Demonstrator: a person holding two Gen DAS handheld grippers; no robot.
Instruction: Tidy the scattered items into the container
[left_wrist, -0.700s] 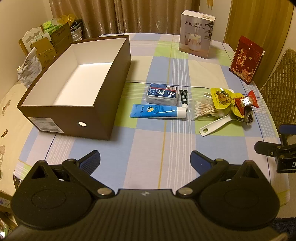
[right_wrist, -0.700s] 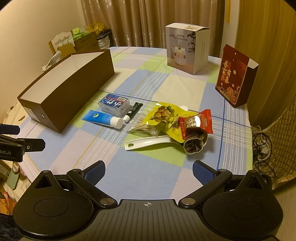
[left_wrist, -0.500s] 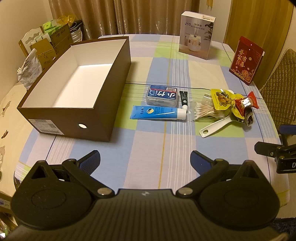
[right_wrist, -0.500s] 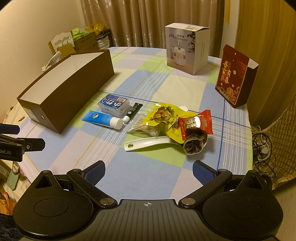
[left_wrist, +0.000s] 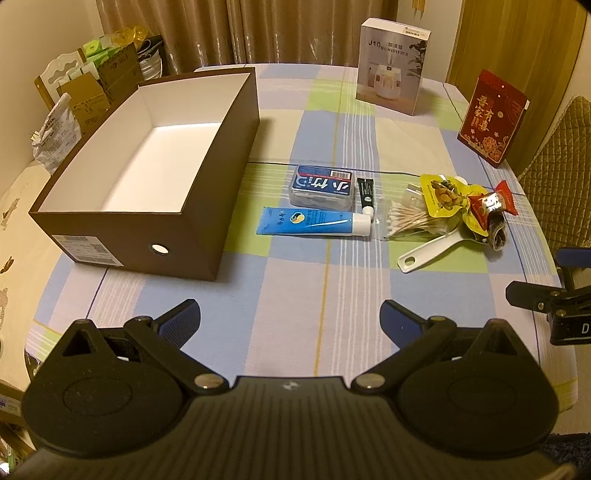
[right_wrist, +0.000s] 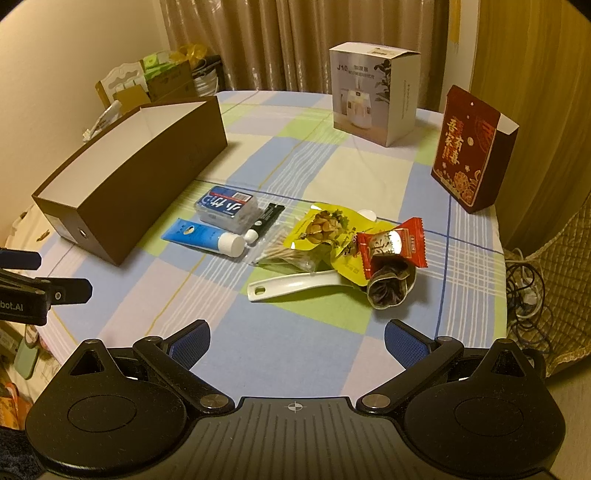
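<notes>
A worktop (left_wrist: 295, 288) covered in a checked cloth of blue, green and lilac squares carries 1 open brown cardboard box (left_wrist: 147, 166) with a white inside, standing at the left with nothing in it. To its right, scattered items lie in a loose cluster: 1 blue plastic tube with a white cap (left_wrist: 316, 221), 1 clear flat case with a blue label (left_wrist: 320, 186) just behind it, 1 slim black tube (left_wrist: 365, 194), 1 clear bag of cotton swabs (left_wrist: 410, 221), 1 white plastic scoop (right_wrist: 291, 284), 1 yellow snack pouch (right_wrist: 325, 227), 1 red foil wrapper (right_wrist: 399, 243) and 1 rolled dark cloth (right_wrist: 388, 290). 1 white carton (right_wrist: 373, 92) and 1 red printed carton (right_wrist: 469, 151) stand upright at the far side. The left gripper (left_wrist: 290, 317) and the right gripper (right_wrist: 295, 339) hover over the near edge, both spread wide, holding nothing.
</notes>
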